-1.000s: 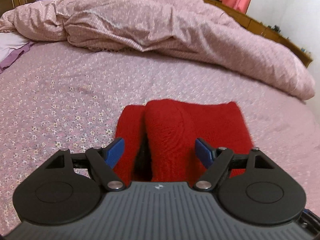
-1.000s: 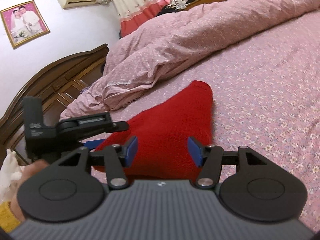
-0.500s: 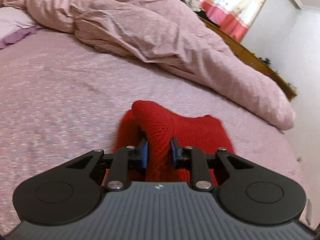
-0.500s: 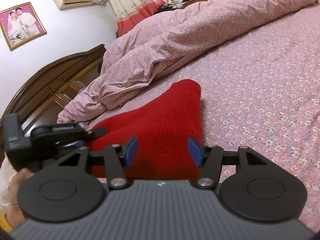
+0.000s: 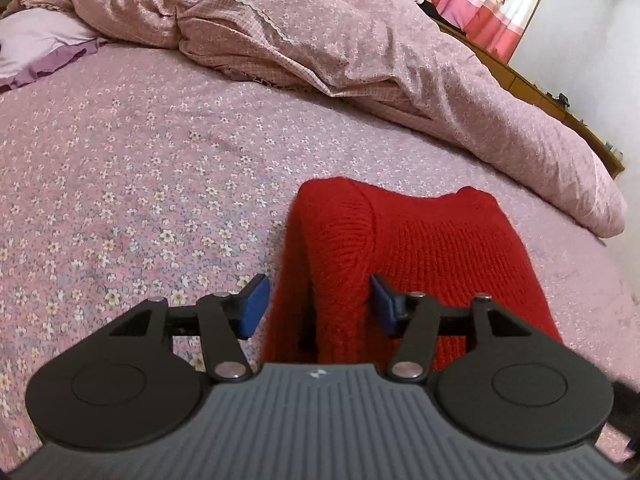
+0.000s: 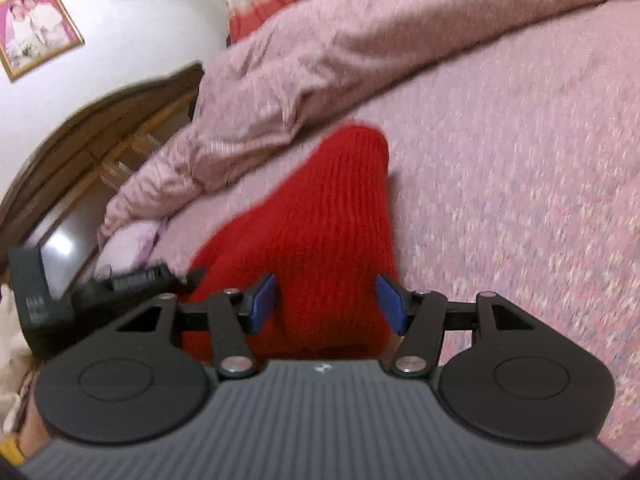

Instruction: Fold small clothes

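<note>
Left gripper: the left gripper [image 5: 316, 304] has its blue-padded fingers [image 5: 253, 307] spread wide, pinching nothing. A raised fold of the red knitted woollen garment [image 5: 404, 256] stands up between them, nearer the right-hand pad, and I cannot tell whether it touches that pad.

Right gripper: the right gripper [image 6: 326, 304] is spread wide as well, with the near end of the red knit lying between its blue pads [image 6: 392, 306]; neither pad is pressed into it. This view is smeared by motion blur.

Garment: the red knitted woollen garment [image 6: 316, 224] lies on the bed straight ahead of both tools, running away from their fingers. From the left tool, one long edge is doubled over into a rounded ridge, with a dark gap under it, and the flatter part spreads off to the tool's right.

Bed: a pink sheet printed with small flowers [image 5: 132, 184] covers the mattress under the garment.

Quilt: a rumpled pink quilt [image 5: 328, 40] is heaped well beyond the garment, across the far side of the bed.

Pillow: a lilac pillow [image 5: 36, 44] sits far off to the left tool's left.

Other tool in view: the black body of the left tool [image 6: 100, 292] shows just left of the right gripper's fingers.

Room: a dark wooden headboard [image 6: 92, 152], a framed wedding photograph [image 6: 36, 28] on the white wall, red and cream curtains [image 5: 488, 4].
</note>
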Demonstrator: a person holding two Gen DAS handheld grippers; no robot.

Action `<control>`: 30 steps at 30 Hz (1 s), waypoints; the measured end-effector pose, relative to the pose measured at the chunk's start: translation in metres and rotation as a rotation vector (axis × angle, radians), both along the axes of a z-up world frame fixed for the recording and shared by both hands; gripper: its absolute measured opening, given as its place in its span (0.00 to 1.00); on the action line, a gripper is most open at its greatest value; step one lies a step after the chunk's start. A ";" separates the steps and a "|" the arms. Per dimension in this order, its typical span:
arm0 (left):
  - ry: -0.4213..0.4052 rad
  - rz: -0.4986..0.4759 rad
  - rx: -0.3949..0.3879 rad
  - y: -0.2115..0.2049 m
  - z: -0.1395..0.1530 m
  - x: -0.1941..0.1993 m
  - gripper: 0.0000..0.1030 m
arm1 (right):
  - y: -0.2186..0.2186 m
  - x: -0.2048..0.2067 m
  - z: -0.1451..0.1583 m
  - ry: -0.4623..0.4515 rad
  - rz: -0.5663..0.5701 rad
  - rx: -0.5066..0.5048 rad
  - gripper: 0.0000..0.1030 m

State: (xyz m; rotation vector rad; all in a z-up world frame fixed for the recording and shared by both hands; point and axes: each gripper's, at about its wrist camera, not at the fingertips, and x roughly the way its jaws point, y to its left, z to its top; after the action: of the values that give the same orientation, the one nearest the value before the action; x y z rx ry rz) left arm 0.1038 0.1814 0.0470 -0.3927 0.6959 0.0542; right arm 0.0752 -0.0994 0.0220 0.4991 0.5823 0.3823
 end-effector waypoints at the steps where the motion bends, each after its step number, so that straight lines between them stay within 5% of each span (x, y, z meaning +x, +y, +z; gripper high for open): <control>1: 0.001 0.002 0.002 -0.001 0.001 -0.001 0.61 | -0.001 0.000 0.007 -0.030 -0.009 -0.004 0.57; 6: 0.005 0.008 0.009 -0.003 0.002 -0.009 0.62 | 0.008 0.017 0.016 -0.056 -0.018 -0.072 0.57; 11: 0.023 0.004 0.026 -0.004 -0.006 -0.013 0.70 | 0.016 0.031 -0.019 0.022 -0.019 -0.112 0.62; 13: 0.032 0.015 0.005 0.000 -0.012 -0.013 0.77 | 0.012 0.028 -0.025 0.023 -0.007 -0.093 0.64; 24: 0.038 -0.042 -0.129 0.009 0.012 -0.011 0.80 | -0.012 0.029 -0.019 0.101 -0.020 0.080 0.73; 30: -0.031 -0.067 -0.121 0.003 0.023 -0.010 0.93 | -0.016 0.036 -0.007 0.080 0.005 0.032 0.79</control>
State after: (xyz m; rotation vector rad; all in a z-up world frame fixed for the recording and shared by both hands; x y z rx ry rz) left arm 0.0938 0.1845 0.0702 -0.4845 0.6830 -0.0575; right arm 0.1107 -0.1155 0.0155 0.5461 0.6559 0.3780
